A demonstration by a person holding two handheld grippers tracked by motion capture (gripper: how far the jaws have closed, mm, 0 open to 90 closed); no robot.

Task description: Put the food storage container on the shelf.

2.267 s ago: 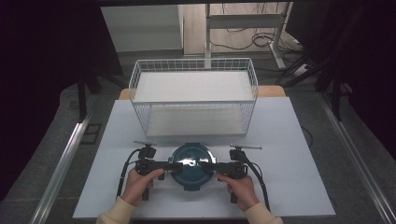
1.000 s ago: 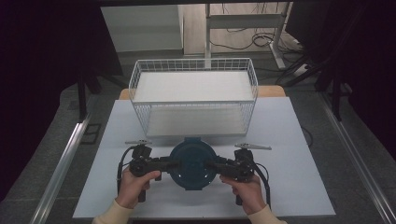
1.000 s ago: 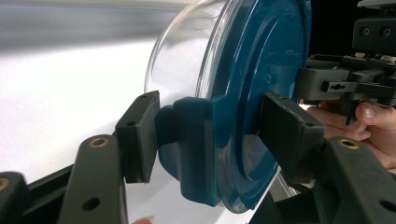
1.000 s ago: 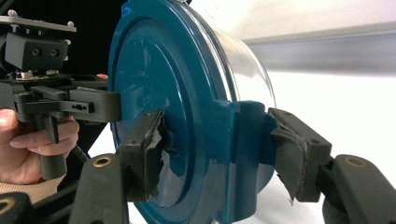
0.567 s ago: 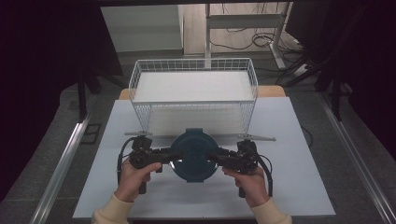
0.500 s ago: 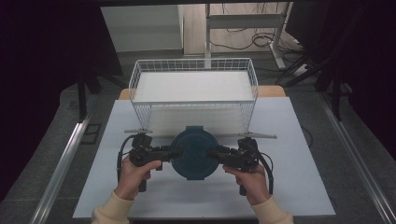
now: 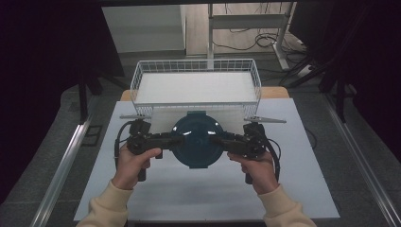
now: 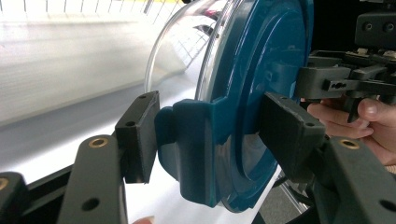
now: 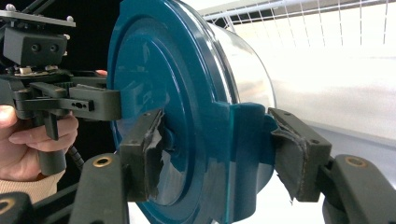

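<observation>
A round clear container with a teal lid (image 7: 197,139) hangs above the white table (image 7: 283,189), held between both grippers just in front of the wire basket (image 7: 196,87). My left gripper (image 7: 172,140) is shut on the lid's left side latch; in the left gripper view its pads clamp the teal latch (image 8: 191,149) and lid (image 8: 261,70). From the other side my right gripper (image 7: 222,140) grips the opposite latch (image 9: 243,149), pads pressed against the lid (image 9: 154,70). The clear bowl (image 9: 247,65) points away from the lid.
The white wire basket stands at the table's far edge, directly beyond the container. A hand wraps each gripper handle, sleeves at the near edge (image 7: 108,208). Metal rails (image 7: 61,165) run along both sides of the table; cables lie on the floor behind.
Both grippers have lifted the container off the table and carried it a little farther from the person, toward the basket. The grips on the two latches are unchanged.
</observation>
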